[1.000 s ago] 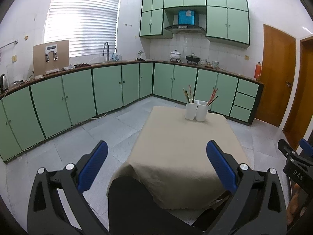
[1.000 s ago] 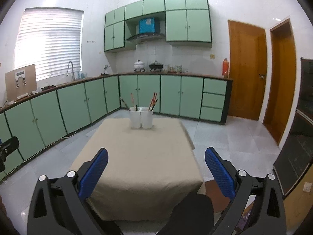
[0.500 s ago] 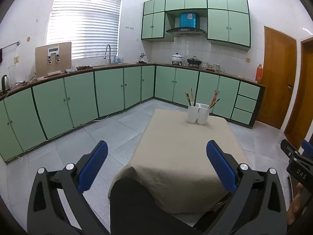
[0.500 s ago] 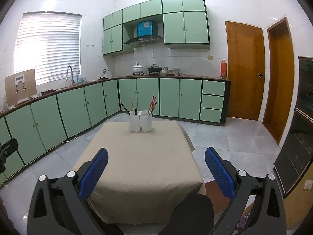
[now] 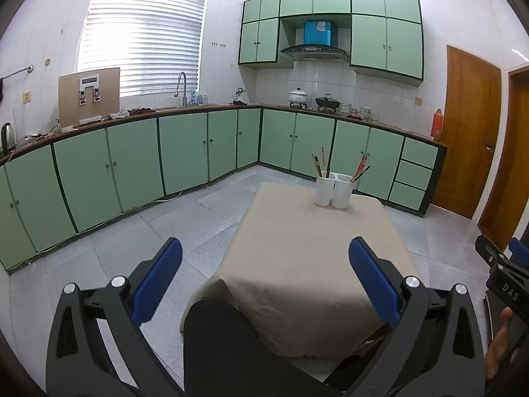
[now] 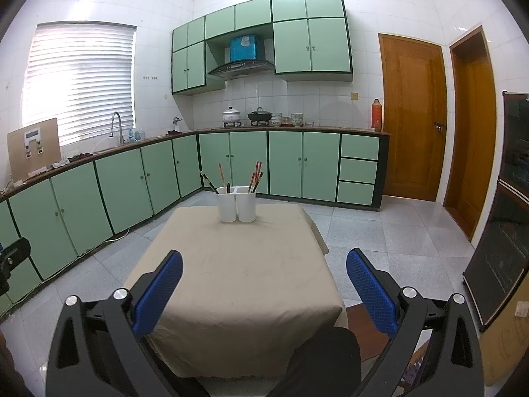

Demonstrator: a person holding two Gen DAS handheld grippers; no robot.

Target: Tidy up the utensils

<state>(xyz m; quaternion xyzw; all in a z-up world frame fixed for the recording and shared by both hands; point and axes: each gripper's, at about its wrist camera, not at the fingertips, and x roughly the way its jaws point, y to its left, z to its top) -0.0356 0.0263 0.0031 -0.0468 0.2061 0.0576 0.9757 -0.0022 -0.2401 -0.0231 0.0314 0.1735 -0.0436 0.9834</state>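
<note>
Two white utensil holders (image 5: 333, 189) stand side by side at the far end of a table with a beige cloth (image 5: 307, 251); they also show in the right wrist view (image 6: 236, 203). Chopsticks and dark utensils (image 6: 231, 177) stick up out of both. My left gripper (image 5: 264, 254) is open and empty, held well short of the table's near edge. My right gripper (image 6: 264, 266) is open and empty, above the table's near end. The right gripper's body shows at the right edge of the left wrist view (image 5: 502, 274).
Green cabinets (image 5: 132, 168) run along the left and back walls under a counter with a sink, pots and a kettle. Grey tiled floor (image 5: 139, 231) surrounds the table. Wooden doors (image 6: 413, 115) are at the right; a dark glass cabinet (image 6: 502, 205) stands at far right. My knees show at the bottom.
Both views have tilted up slightly and shifted a little; the table and holders sit lower and farther in frame. Both grippers stay open and empty.
</note>
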